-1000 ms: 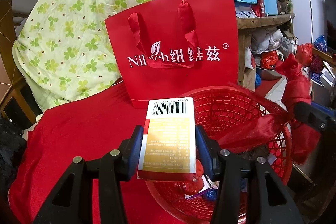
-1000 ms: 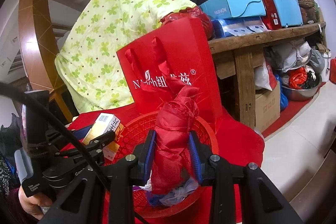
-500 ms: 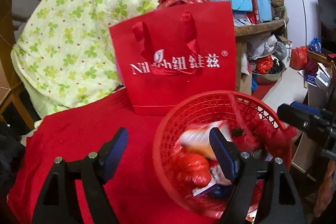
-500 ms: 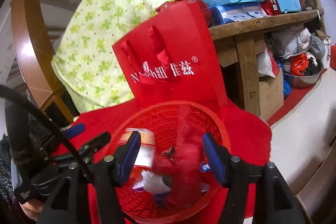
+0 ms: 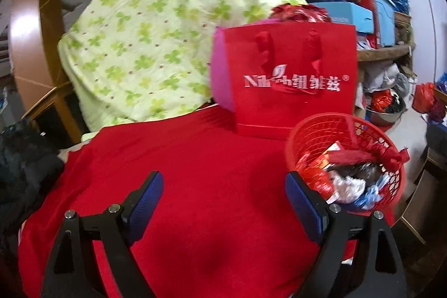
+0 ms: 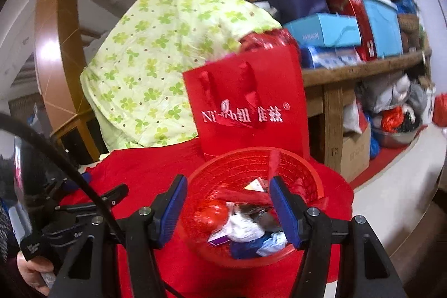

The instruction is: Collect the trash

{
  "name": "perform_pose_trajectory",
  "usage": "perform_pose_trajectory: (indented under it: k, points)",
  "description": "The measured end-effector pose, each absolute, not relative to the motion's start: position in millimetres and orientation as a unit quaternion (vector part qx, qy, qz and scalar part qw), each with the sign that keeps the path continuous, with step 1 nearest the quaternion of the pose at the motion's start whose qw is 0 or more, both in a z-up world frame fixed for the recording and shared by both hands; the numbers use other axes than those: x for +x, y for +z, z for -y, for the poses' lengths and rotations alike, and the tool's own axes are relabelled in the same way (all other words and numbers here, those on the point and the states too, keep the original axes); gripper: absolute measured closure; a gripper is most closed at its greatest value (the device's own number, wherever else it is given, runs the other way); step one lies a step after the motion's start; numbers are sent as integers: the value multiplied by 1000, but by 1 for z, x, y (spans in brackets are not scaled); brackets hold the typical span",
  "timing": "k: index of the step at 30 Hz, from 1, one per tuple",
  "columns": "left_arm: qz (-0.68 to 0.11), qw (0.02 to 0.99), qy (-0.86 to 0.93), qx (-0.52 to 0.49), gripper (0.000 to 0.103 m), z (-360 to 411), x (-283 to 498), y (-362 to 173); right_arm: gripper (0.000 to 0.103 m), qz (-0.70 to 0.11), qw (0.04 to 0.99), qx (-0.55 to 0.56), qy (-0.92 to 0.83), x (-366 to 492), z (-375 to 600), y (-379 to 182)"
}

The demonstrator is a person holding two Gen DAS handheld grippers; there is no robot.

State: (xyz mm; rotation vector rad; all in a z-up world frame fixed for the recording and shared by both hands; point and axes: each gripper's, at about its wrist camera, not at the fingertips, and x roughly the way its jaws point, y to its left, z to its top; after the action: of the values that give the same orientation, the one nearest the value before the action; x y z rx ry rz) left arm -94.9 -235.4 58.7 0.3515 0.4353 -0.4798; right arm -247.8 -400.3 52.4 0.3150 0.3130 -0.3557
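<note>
A red mesh basket [image 5: 307, 130] [image 6: 240, 161] stands on the red cloth [image 5: 181, 158] at the right. It holds mixed trash: a carton [image 5: 328, 155], a red strip of plastic [image 5: 363, 157] over its rim, white and blue wrappers [image 6: 245, 231]. My left gripper [image 5: 223, 197] is open and empty, above the cloth left of the basket. My right gripper [image 6: 227, 205] is open and empty, just above the near side of the basket. The left gripper also shows at the left edge of the right wrist view [image 6: 92, 200].
A red paper bag [image 5: 293, 80] [image 6: 251, 108] stands upright behind the basket. A green flowered quilt [image 5: 153, 46] is heaped at the back left. A wooden shelf [image 6: 363, 69] with boxes stands at the right, floor below it.
Both grippers opened and dropped their loads, the carton and the red plastic, into the basket. Both then drew back, the left one also moving left.
</note>
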Motion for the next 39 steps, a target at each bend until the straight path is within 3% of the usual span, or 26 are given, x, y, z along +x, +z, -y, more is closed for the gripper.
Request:
perform_pose_trajectory:
  k: [3,14,21,39]
  points:
    - [-203,940,-218,167,9,209,-104,64,36,-144,964,146,-172,-258,373,63]
    - [-192,954,-176,146,8,148,-129,86,32,-139,972,117,-151,-272,306,84]
    - [-183,959,-166,140,4,131,-142,94,32,-144,970,95,-172,-284,279,84]
    - [-168,964,-152,140,3,120,-164,99,32,-141,969,83,-183,-302,266,90]
